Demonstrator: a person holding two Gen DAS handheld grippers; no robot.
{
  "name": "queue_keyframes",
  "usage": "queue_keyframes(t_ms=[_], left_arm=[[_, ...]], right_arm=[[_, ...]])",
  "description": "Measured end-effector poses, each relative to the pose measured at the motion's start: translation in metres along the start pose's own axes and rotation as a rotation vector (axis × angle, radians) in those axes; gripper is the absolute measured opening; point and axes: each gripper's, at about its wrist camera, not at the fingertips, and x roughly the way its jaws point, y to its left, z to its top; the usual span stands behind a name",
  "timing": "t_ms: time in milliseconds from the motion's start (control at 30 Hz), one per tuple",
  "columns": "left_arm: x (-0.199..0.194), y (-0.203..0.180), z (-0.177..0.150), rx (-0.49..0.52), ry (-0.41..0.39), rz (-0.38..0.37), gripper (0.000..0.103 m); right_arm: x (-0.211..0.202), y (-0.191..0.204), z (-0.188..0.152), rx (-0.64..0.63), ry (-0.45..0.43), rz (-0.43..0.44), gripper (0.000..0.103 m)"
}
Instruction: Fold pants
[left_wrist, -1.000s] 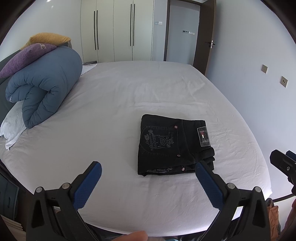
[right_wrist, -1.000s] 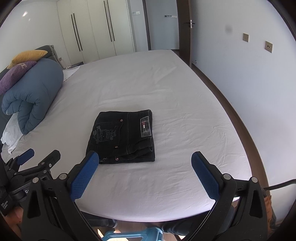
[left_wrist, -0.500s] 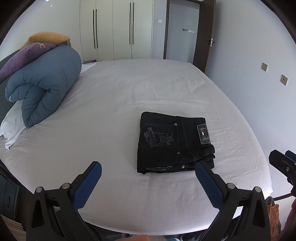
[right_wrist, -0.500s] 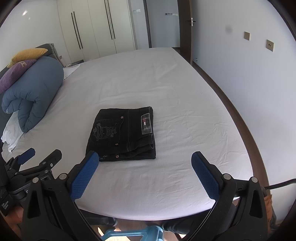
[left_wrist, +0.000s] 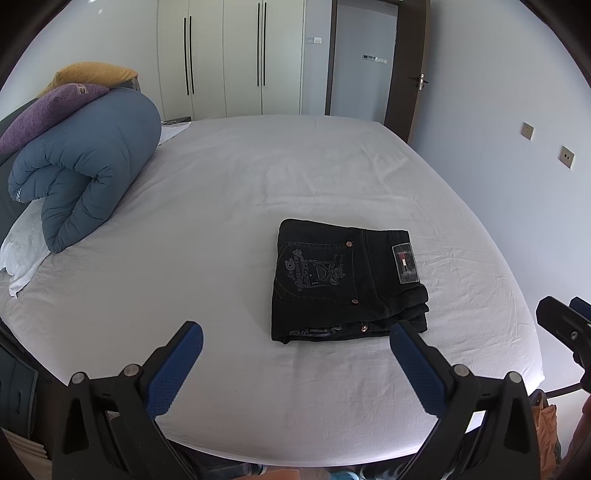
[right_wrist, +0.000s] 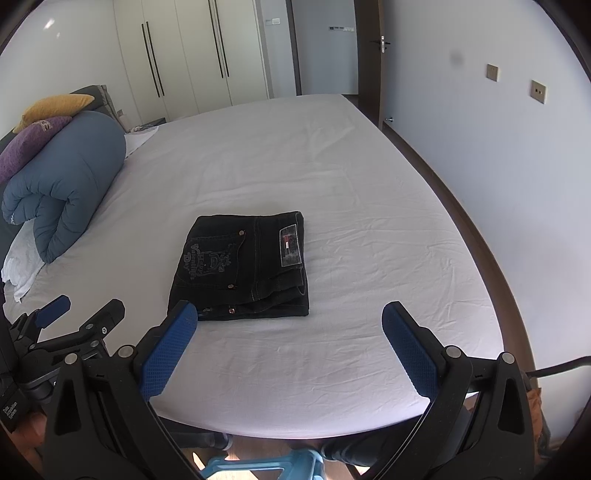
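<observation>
Bed, white sheet, is taking up most of both views; sheet is lying lightly wrinkled near the front edge. Rolled blue duvet is sitting at the head end, far left, w/ purple and yellow cushions on top, well apart from the work area.

Pants, black denim, are lying folded into a compact, near-square stack toward the bed's front-right portion. Waistband w/ label patch is facing right; embroidered back pocket is facing up. Layer edges are showing stacked at the front-right corner, slightly uneven. Fold is looking complete, in my judgement.

Left gripper is hovering above the bed's front edge, jaws spread wide, holding nothing. Right gripper is doing the same, also wide and empty.

Key relation: pants are lying ahead of both tools, apart from each. In left view the stack is sitting right of centre, by the right finger; in right view it is sitting left of centre, by the left finger. So stack is lying between the two grippers, neither clearly nearer. Long axis, if any, is running slightly left-right; too square to say firmly.
</observation>
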Motion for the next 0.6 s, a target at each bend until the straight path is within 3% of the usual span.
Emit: queue_keyframes(t_ms=[600], left_arm=[[0.0032,0.0004,-0.0042,0.009,0.007,-0.001,0.103]], right_arm=[[0.0034,0.0012,-0.0030,-0.001,0.010,0.004,0.102]])
